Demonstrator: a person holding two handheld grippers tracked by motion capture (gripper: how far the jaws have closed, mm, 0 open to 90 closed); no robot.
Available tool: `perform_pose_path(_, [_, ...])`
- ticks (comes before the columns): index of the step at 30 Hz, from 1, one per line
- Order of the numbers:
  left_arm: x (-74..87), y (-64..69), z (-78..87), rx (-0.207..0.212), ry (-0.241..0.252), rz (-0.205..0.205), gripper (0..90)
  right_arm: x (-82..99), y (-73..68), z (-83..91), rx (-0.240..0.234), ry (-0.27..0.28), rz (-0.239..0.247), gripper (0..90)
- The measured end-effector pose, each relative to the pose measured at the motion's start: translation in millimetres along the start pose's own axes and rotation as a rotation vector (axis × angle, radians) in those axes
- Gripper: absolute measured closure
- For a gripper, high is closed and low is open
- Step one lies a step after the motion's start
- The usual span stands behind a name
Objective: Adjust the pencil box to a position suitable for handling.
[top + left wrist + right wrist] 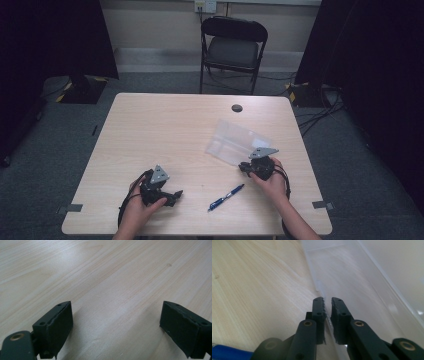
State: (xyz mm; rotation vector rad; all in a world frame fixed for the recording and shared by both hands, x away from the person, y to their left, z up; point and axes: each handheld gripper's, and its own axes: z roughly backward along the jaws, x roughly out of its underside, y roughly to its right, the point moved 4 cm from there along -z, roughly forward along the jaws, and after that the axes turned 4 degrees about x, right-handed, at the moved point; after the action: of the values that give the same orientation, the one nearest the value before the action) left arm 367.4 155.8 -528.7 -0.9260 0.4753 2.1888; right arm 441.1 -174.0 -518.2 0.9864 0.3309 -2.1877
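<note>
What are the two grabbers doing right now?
Left gripper: open, holding nothing.
Right gripper: closed on the edge of the clear plastic case.

High view: dim overall; the room's sides sink into near-black, while the pale table [165,130] takes soft light from above; my hands cast only faint shadows; detail is coarse and slightly soft. Left gripper view: a broad, milky sheen crosses the wood grain at upper left; diffuse shadow pools between and beneath my jaws; the near jaw edges are blurred. Right gripper view: the clear plastic case [362,282] washes out to pale glare at upper right; the far field is defocused; my jaws read dark, low in contrast.
</note>
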Motion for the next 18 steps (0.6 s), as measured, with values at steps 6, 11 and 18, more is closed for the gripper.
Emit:
perform_pose_path(6, [0.0, 0.0, 0.0, 0.0, 0.0, 0.0, 11.1, -1.9, 1.4, -1.7, 0.03, -0.008, -0.058, 87.2])
perform_pose_path(11, [0.0, 0.0, 0.0, 0.0, 0.0, 0.0, 11.1, -3.6, 4.7, -5.1, 0.047, 0.001, -0.089, 87.2])
perform_pose_path(18, [0.0, 0.0, 0.0, 0.0, 0.0, -0.001, 11.1, -7.4, 6.2, -11.3, 0.058, 0.015, -0.117, 86.8])
